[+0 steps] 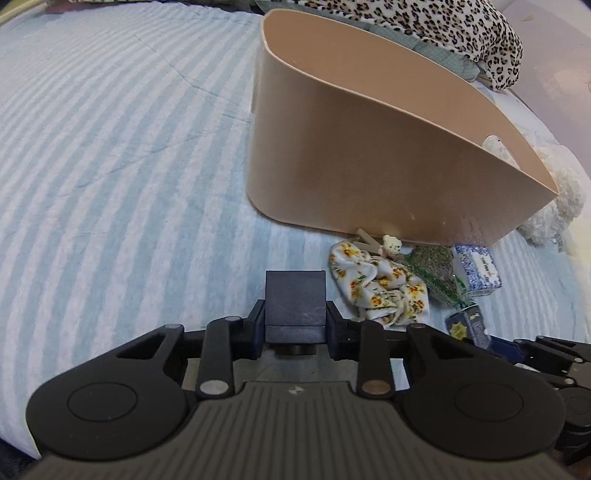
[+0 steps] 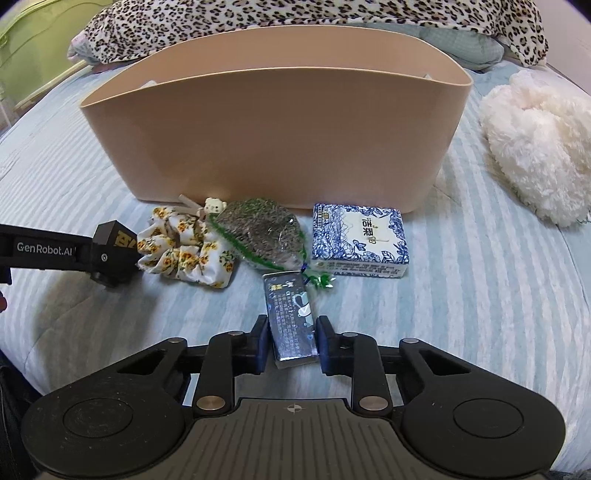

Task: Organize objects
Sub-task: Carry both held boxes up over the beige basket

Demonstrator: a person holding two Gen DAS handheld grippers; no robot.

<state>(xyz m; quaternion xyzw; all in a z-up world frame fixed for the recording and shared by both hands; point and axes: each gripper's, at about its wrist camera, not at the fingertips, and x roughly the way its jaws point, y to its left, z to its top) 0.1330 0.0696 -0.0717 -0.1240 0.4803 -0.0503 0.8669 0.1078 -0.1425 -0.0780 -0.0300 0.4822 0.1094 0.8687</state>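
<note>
The tall beige plastic oval bin (image 2: 273, 136) stands on the blue-and-white striped bedspread (image 1: 110, 166), and from these low angles its inside is hidden, so its contents cannot be told. Over to the right gripper (image 2: 291, 341): its jaws are clamped on the near end of a small dark glossy foil packet (image 2: 291, 321), which lies flat on the bedspread and points away toward the bin. The left gripper (image 1: 295, 317) is clenched around a dark blue-black rectangular block (image 1: 295, 302), low over the bedspread just left of the pile. Beside that block sits a white fabric scrunchie printed with yellow flowers (image 2: 184, 247), with a little cream bear-shaped clip (image 2: 215, 205) behind it against the bin's foot. Next along, a green net pouch of dried herbs (image 2: 264, 236) lies between the scrunchie and a blue-and-white patterned tissue pack (image 2: 360, 240), its knotted tail just touching the far end of the foil packet. A fluffy white plush item (image 2: 535, 147) rests well off to the right, and a leopard-print blanket (image 2: 295, 14) is heaped behind the bin.
</note>
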